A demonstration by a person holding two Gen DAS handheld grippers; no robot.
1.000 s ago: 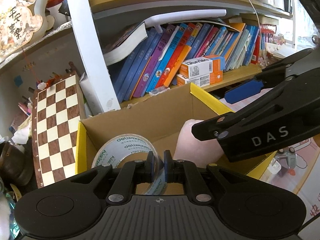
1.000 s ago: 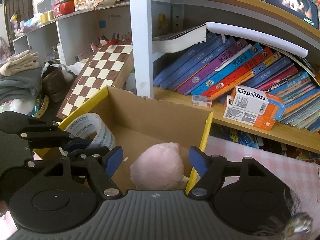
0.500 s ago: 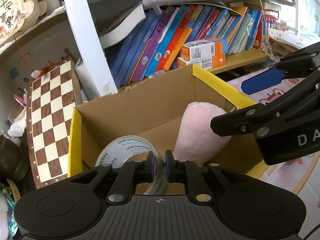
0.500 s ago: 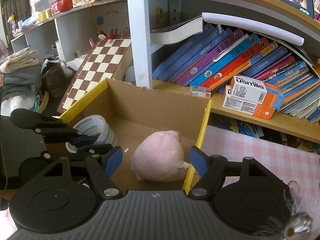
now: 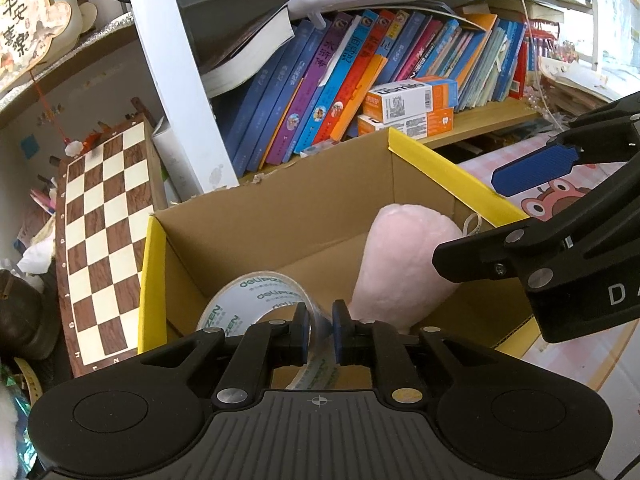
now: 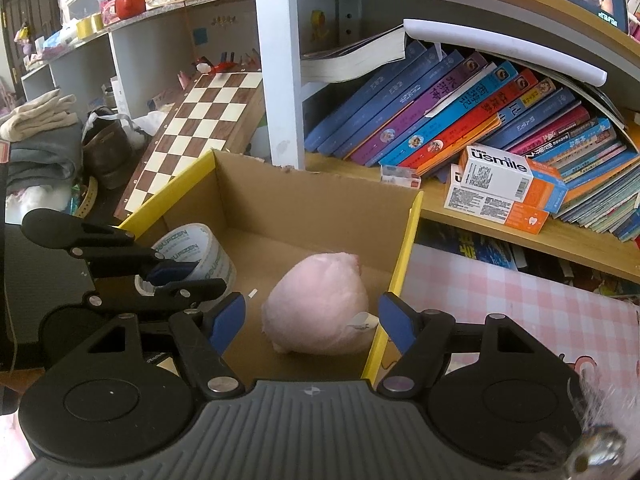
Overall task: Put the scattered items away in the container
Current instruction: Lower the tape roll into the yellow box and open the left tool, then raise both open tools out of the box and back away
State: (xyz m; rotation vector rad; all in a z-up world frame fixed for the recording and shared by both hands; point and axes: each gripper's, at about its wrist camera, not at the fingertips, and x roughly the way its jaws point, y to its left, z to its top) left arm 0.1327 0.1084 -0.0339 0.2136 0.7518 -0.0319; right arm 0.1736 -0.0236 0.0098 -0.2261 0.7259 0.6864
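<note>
In the left wrist view, your left gripper pinches the wall of the tape roll, and its jaws have just been opening a little. The roll is already inside the cardboard box, so spread the jaws fully before you lift away.

In the right wrist view, your right gripper stands spread and empty above the pink plush toy, which lies in the box. Keep it clear of the yellow edge.

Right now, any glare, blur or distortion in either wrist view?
Left wrist view: strong fisheye bending of the white shelf post; window corner top right blown out; tape roll sharp. Right wrist view: shelves curve the same way; pink plush in focus; bottom-right corner is a blurred fuzzy object too close to tell.
</note>
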